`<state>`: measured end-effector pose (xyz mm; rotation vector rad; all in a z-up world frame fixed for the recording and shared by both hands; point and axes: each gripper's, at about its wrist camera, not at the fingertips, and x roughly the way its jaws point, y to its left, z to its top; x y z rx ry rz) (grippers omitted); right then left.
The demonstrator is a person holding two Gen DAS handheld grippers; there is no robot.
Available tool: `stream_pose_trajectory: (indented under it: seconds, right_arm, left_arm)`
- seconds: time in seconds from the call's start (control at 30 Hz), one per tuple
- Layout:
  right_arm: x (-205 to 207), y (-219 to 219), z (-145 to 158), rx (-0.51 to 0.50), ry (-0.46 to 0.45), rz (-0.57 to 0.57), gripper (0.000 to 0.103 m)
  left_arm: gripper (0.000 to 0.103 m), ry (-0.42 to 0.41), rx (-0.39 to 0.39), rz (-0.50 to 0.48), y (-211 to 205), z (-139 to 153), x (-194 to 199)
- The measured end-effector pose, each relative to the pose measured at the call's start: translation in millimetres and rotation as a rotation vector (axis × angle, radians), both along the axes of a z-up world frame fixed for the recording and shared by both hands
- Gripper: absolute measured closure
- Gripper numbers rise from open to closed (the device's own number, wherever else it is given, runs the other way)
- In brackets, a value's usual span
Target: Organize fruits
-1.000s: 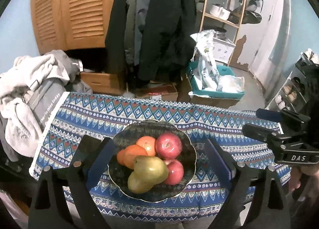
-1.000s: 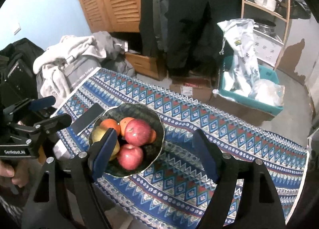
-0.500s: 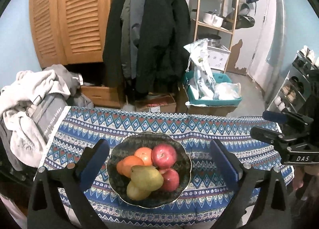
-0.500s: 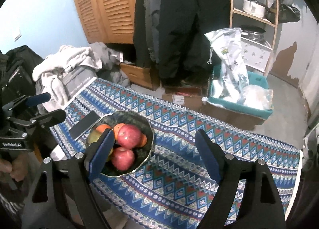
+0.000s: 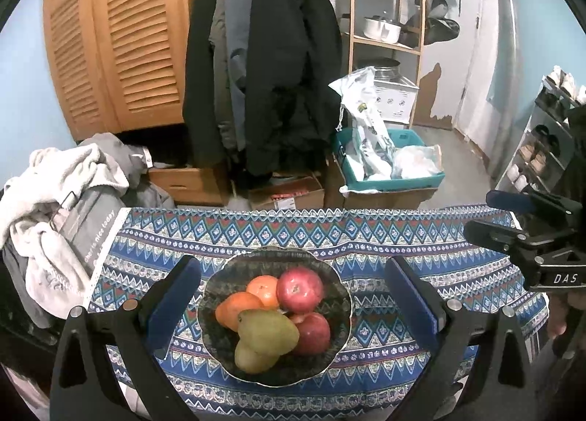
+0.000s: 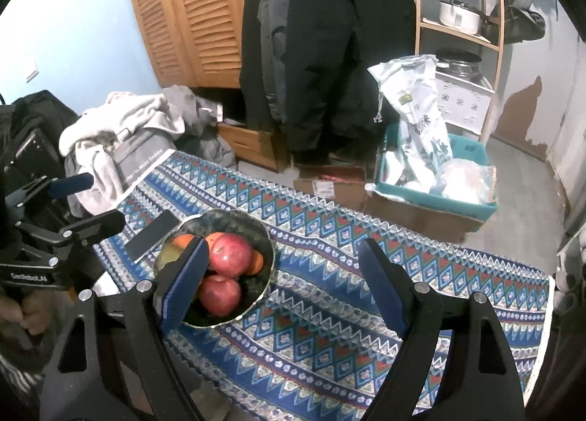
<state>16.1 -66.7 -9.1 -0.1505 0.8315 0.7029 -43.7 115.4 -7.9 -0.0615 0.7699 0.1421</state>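
Left gripper (image 5: pixel 293 296) spread wide above the bowl (image 5: pixel 219 285), holding nothing; right gripper (image 6: pixel 282 274) likewise parted and empty, beside the bowl's right rim; within the bowl, on the patterned cloth (image 5: pixel 403 238): two apples (image 5: pixel 300 289), oranges (image 5: pixel 234 311), pears (image 5: pixel 267 333); phone (image 6: pixel 150 238) just left of the bowl.

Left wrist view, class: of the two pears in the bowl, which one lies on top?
The larger green-brown pear lies on top, stem pointing left; the smaller yellower pear is partly hidden beneath it, nearer the bowl's front rim.
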Motion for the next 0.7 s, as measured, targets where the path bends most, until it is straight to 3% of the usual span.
stream_pose_trajectory:
  seconds: [0.7]
  right_arm:
    - [0.0, -6.4, 0.5, 0.001, -0.007, -0.011, 0.020]
  left_arm:
    - [0.001, 0.008, 0.032, 0.016, -3.8, -0.4, 2.6]
